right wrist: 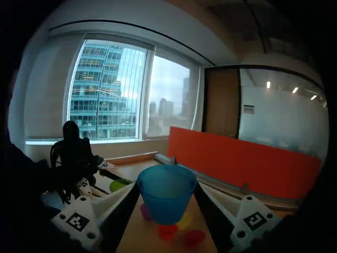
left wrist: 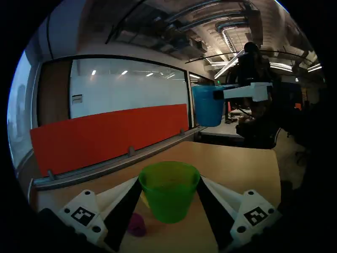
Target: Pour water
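left gripper [left wrist: 169, 187]: clenched on the green cup [left wrist: 169, 202], upright.
right gripper [right wrist: 166, 189]: grasping the blue cup [right wrist: 166, 204], upright.
relation: blue cup high at 1 o'clock from green cup, well apart.

Left tongs [left wrist: 168, 181]: two white moulded fingers [left wrist: 110, 195], each lined on its inner face with a black strip. Each finger carries one square black-and-white fiducial marker [left wrist: 83, 215], with dark round screws [left wrist: 87, 192] set around it. Right tongs [right wrist: 167, 185]: same construction, with white fingers, black inner strips and one marker per finger. In the left gripper view, the right unit's body is white with a black front section.
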`<action>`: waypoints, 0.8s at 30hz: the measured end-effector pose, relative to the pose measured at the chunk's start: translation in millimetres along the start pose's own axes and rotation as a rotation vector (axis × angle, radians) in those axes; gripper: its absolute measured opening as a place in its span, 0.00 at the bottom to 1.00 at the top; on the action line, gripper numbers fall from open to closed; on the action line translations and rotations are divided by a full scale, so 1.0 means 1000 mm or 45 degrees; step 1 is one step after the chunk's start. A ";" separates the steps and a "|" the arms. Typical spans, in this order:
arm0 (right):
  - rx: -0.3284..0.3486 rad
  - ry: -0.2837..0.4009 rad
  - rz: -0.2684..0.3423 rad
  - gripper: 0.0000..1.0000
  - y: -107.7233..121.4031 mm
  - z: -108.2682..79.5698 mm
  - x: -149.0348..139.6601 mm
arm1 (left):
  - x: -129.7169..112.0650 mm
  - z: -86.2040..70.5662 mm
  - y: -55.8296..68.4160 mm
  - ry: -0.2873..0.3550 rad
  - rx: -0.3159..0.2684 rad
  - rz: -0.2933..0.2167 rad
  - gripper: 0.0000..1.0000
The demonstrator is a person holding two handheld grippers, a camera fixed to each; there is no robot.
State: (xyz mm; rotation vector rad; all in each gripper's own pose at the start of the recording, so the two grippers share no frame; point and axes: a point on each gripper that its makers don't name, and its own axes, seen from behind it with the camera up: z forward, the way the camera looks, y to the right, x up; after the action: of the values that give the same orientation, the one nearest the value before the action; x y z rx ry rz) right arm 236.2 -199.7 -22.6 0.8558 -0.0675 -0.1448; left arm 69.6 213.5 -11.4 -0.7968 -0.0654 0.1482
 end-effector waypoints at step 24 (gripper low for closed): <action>0.005 -0.079 0.034 0.93 0.009 -0.005 -0.052 | -0.035 0.002 0.001 -0.131 -0.023 0.015 0.87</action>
State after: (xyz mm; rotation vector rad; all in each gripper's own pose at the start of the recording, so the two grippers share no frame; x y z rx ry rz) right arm 186.4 -181.6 -19.1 0.8542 -0.1372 -0.1464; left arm 34.3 210.0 -10.2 -0.8074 -0.1593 0.1995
